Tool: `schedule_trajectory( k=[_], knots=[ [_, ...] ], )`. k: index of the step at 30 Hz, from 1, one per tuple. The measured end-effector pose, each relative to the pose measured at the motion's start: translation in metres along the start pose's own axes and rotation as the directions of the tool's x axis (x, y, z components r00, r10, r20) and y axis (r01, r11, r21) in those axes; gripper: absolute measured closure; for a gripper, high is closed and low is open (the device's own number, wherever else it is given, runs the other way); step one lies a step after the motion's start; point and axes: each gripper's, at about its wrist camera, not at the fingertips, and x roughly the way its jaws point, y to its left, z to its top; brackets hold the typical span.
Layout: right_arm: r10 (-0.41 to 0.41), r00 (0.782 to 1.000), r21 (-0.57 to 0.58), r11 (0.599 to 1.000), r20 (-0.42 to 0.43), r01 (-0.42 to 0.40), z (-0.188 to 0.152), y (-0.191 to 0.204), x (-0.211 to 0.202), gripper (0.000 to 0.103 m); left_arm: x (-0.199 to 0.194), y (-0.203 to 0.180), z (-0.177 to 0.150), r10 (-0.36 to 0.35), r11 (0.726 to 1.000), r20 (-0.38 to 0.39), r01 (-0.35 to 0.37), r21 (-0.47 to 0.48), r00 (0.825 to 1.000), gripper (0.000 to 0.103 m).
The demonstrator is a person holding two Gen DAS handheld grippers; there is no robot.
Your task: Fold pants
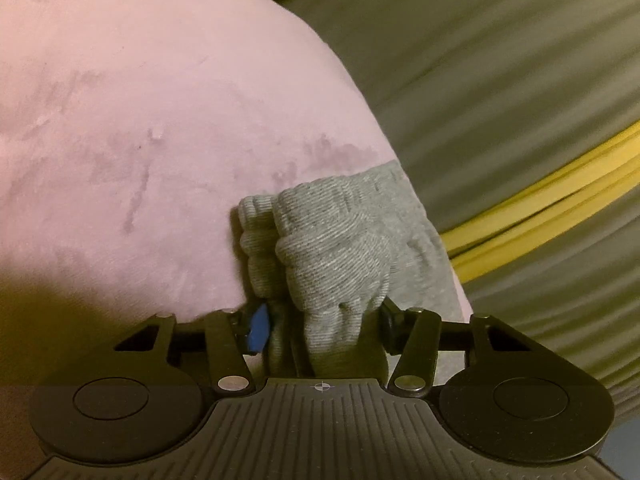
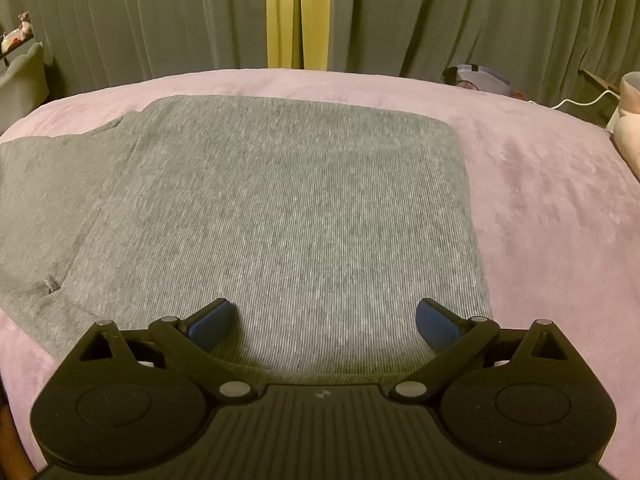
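Grey knit pants (image 2: 300,200) lie flat, folded over, on a pink blanket (image 2: 540,200) that covers the bed. My right gripper (image 2: 324,320) hovers over their near edge, open, with its blue pads (image 2: 210,326) wide apart and nothing between them. In the left wrist view a bunched end of the pants (image 1: 340,240) sits at the blanket's (image 1: 140,120) edge. My left gripper (image 1: 322,326) is shut on that bunch, which fills the gap between its fingers. One blue pad (image 1: 258,328) shows at the left of the fabric; the other is hidden.
Grey-green curtains (image 2: 140,20) with a yellow strip (image 2: 298,12) hang behind the bed. At the right edge are a white cable (image 2: 580,102), a pale pink object (image 2: 630,120) and some clutter (image 2: 480,78). A chair back (image 2: 24,76) stands at the far left.
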Motion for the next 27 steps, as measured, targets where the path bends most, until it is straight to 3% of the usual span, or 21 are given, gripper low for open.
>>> schedule_trajectory(
  k=[1,3,5,7,8,9,12,14,17,20,22,25,27],
  knots=[
    [-0.001,1.000,-0.002,1.000,0.000,0.001,0.000,0.000,0.000,0.004,0.003,-0.002,0.001,0.001,1.000,-0.004,-0.001,0.002,1.000,0.034],
    [-0.001,1.000,-0.001,1.000,0.000,0.001,0.000,0.000,0.001,0.004,0.010,-0.009,0.003,-0.015,1.000,-0.015,0.016,0.016,1.000,0.012],
    [0.000,1.000,0.001,1.000,0.000,0.000,0.001,0.000,0.000,0.004,0.017,-0.020,0.002,0.017,0.999,-0.014,-0.016,0.046,1.000,0.012],
    [0.001,1.000,0.002,1.000,0.002,-0.001,0.001,-0.001,0.000,0.004,0.020,-0.034,-0.001,0.111,0.989,0.012,-0.112,0.101,0.994,0.044],
    [0.003,1.000,0.005,1.000,0.004,-0.003,0.001,-0.001,0.000,0.004,0.019,-0.036,-0.001,0.104,0.988,0.009,-0.104,0.111,0.995,0.061],
    [0.004,1.000,0.008,1.000,0.007,-0.004,0.001,-0.001,-0.001,0.004,0.015,-0.037,-0.002,0.076,0.993,0.010,-0.076,0.094,0.997,0.067],
    [0.020,0.999,0.033,0.999,0.031,-0.021,0.001,-0.005,-0.006,0.004,-0.002,-0.051,-0.004,0.027,0.989,0.050,-0.034,0.146,0.998,0.074],
    [0.033,0.998,0.063,0.997,0.047,-0.036,0.002,-0.010,-0.008,0.004,-0.016,-0.072,-0.009,0.008,0.971,0.082,-0.027,0.236,0.997,0.075],
    [0.043,0.997,0.114,0.992,0.068,-0.050,0.003,-0.017,-0.012,0.004,-0.044,-0.112,-0.020,-0.087,0.935,0.123,0.038,0.351,0.989,0.075],
    [0.050,0.994,0.167,0.984,0.101,-0.066,0.003,-0.026,-0.017,0.004,-0.066,-0.160,-0.042,-0.186,0.873,0.122,0.107,0.476,0.975,0.075],
    [0.050,0.991,0.209,0.975,0.124,-0.076,0.003,-0.033,-0.021,0.004,-0.076,-0.193,-0.068,-0.251,0.816,0.085,0.163,0.554,0.964,0.075],
    [0.053,0.987,0.271,0.958,0.152,-0.093,0.002,-0.044,-0.026,0.004,-0.077,-0.236,-0.118,-0.309,0.707,0.000,0.230,0.668,0.951,0.075],
    [0.052,0.985,0.307,0.946,0.162,-0.101,0.001,-0.050,-0.028,0.004,-0.068,-0.256,-0.160,-0.305,0.631,-0.075,0.260,0.731,0.950,0.075]
  ],
)
